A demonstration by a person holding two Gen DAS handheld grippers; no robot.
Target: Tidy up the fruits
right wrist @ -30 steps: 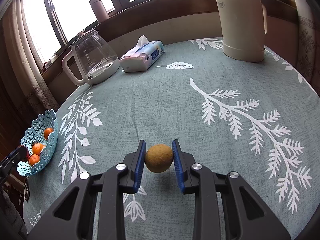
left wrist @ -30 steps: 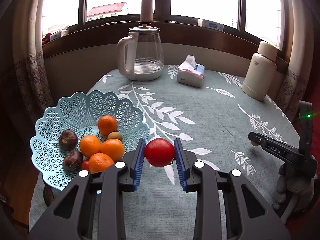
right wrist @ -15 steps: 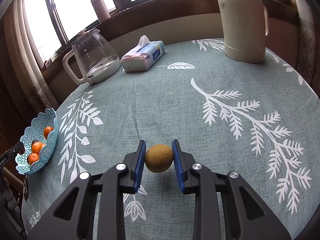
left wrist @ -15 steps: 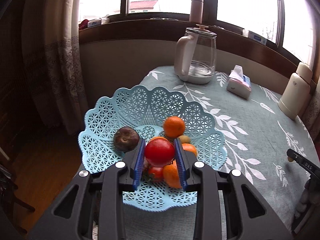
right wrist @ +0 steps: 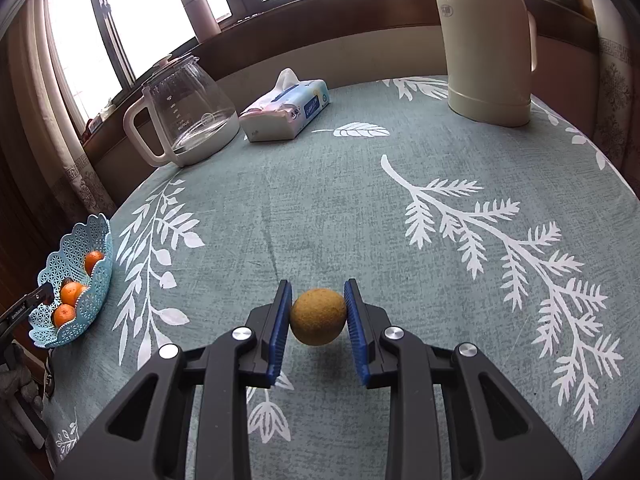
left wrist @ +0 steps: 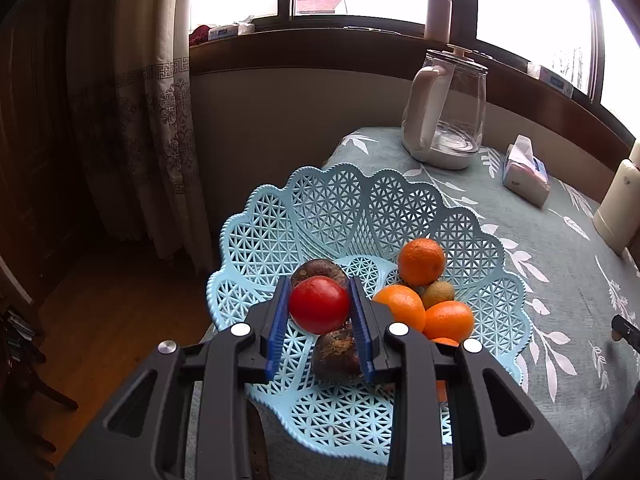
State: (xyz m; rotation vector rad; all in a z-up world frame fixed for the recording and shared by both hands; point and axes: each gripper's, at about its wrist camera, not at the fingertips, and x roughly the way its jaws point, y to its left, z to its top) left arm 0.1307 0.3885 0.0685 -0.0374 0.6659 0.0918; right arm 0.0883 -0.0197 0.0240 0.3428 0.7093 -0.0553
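Left wrist shows left tongs point(left wrist: 320, 310) gripping a tomato point(left wrist: 319, 304) over the basket point(left wrist: 320, 208); right tongs point(right wrist: 318, 312) clasp a kiwi point(right wrist: 318, 311).

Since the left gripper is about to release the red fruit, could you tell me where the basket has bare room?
The basket is bare along its far and left lattice wall, and along the near rim under the jaws. It is crowded on the right, where oranges and a kiwi cluster, and in the middle, where dark fruits sit under the red fruit.
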